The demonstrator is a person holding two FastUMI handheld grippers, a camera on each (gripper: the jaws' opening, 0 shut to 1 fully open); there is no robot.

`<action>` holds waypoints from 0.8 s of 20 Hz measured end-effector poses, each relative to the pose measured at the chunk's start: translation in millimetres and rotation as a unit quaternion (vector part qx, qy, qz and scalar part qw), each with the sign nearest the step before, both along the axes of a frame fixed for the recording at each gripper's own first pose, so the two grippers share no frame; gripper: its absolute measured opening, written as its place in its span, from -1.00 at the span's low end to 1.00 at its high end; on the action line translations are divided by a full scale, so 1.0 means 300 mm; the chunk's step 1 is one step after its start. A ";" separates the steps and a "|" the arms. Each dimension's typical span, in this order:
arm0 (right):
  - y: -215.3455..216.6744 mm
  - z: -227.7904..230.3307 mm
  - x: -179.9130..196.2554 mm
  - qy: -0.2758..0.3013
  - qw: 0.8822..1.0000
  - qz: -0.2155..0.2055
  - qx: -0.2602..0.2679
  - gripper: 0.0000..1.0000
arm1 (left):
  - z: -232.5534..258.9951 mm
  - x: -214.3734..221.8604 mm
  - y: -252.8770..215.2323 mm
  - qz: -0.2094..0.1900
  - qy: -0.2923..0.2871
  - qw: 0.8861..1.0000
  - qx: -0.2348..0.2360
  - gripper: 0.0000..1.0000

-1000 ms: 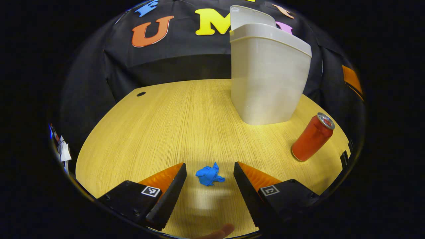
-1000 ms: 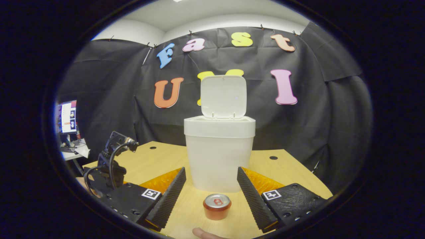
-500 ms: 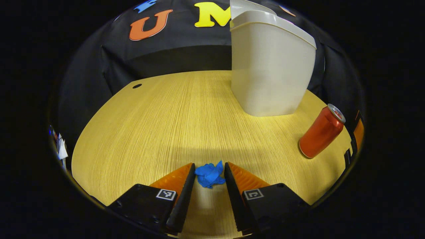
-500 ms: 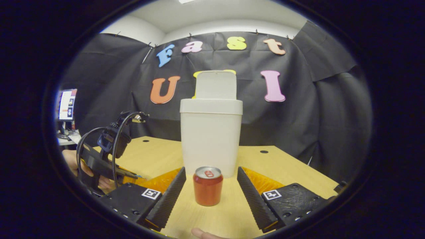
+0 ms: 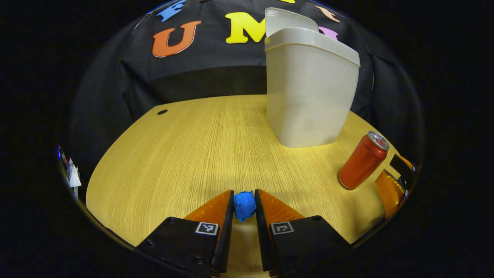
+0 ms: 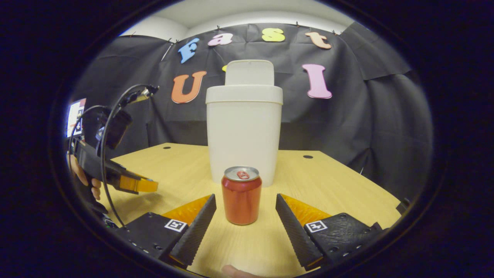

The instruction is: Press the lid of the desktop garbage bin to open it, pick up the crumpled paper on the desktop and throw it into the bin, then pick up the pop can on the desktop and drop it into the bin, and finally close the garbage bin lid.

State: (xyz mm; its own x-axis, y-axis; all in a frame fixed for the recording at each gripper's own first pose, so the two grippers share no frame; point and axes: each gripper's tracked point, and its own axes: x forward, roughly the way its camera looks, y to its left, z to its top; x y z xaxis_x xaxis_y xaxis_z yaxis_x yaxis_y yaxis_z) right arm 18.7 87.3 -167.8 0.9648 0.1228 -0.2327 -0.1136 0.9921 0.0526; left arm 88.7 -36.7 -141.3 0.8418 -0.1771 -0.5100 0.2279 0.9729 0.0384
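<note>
My left gripper is shut on the blue crumpled paper, squeezed between both fingers just above the wooden desktop. The white bin stands at the back right with its lid raised. A red pop can stands upright to the right of the bin's base. In the right gripper view, the pop can stands just ahead of my open right gripper, in line with the gap between the fingers. The bin rises behind it, lid up. The left gripper hangs above the desktop at the left.
A hand holds the left gripper, with a black cable looping over it. Round holes mark the desktop's far corners. The right gripper's finger pokes in at the right edge of the left gripper view.
My left gripper has closed on the blue paper and lifted slightly. My right gripper has sunk lower, with the can now nearer its open fingers.
</note>
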 end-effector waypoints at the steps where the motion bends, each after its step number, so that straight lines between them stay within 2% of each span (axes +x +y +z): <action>1: 0.000 -0.006 0.012 0.003 1.000 -0.002 -0.001 0.96 | 0.047 0.012 -0.004 0.003 -0.014 1.000 -0.005 -0.29; 6: 0.033 -0.045 0.067 0.024 1.000 0.000 -0.001 0.91 | 0.354 0.080 -0.021 0.027 -0.100 0.994 -0.039 -0.29; 7: 0.027 -0.051 0.085 0.030 0.999 -0.011 -0.008 0.94 | 0.413 0.091 -0.025 0.028 -0.112 0.992 -0.050 -0.30; 8: 0.023 -0.057 0.099 0.035 0.999 -0.017 -0.012 0.92 | 0.286 -0.082 0.069 0.029 -0.120 0.991 -0.058 -0.29; 9: 0.030 -0.058 0.111 0.039 0.999 -0.018 -0.010 0.92 | 0.348 0.031 0.001 0.031 -0.128 0.989 -0.061 -0.29; 10: 0.031 -0.061 0.121 0.042 0.999 -0.021 -0.009 0.91 | 0.490 0.055 0.000 0.033 -0.135 0.988 -0.065 -0.30; 14: 0.044 -0.088 0.160 0.066 0.997 -0.029 -0.021 0.91 | 0.550 0.019 0.001 0.025 -0.153 0.984 -0.086 -0.29; 16: 0.046 -0.089 0.162 0.074 0.996 -0.034 -0.026 0.73 | 0.569 0.003 0.019 0.025 -0.160 0.983 -0.087 -0.29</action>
State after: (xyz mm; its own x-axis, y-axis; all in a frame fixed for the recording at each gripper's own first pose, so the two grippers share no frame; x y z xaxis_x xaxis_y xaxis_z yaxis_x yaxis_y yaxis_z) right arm 67.5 101.2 -194.6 0.9248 0.0415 -0.3781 -0.0399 0.9991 0.0121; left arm 89.5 -30.9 29.3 0.9640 -0.1919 -0.1842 0.1823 0.9809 -0.0679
